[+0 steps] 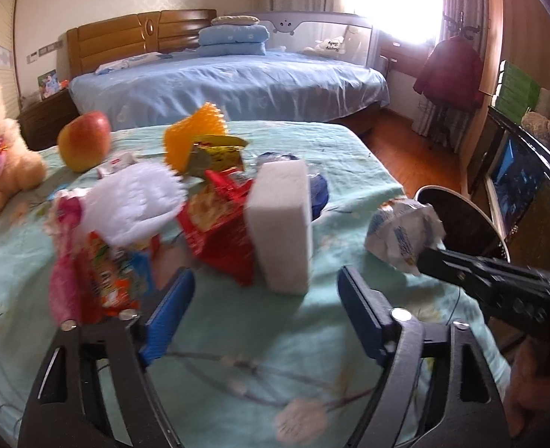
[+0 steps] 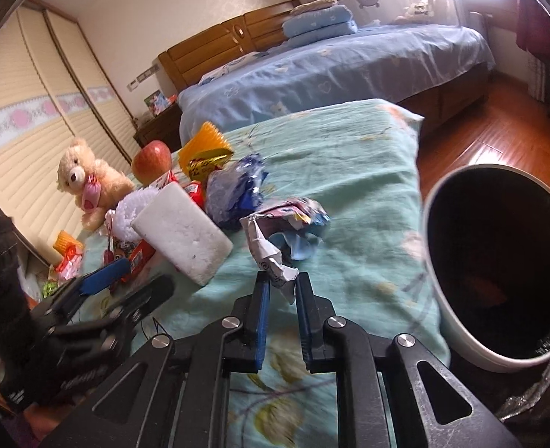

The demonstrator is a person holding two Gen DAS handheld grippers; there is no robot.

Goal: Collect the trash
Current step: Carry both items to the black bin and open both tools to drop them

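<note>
Right wrist view: your right gripper (image 2: 279, 288) pinches a crumpled wrapper (image 2: 275, 239).
Its blue fingers (image 2: 262, 298) are clamped on the wrapper's lower edge, above the green bedspread (image 2: 349, 156), with the dark bin (image 2: 499, 261) at three o'clock. In the left wrist view your left gripper (image 1: 265, 291) stands open with nothing between its fingers, just short of the white foam block (image 1: 280, 224) at twelve o'clock; the snack-packet pile (image 1: 215, 220) lies at eleven o'clock, the apple (image 1: 84, 140) behind it.
</note>
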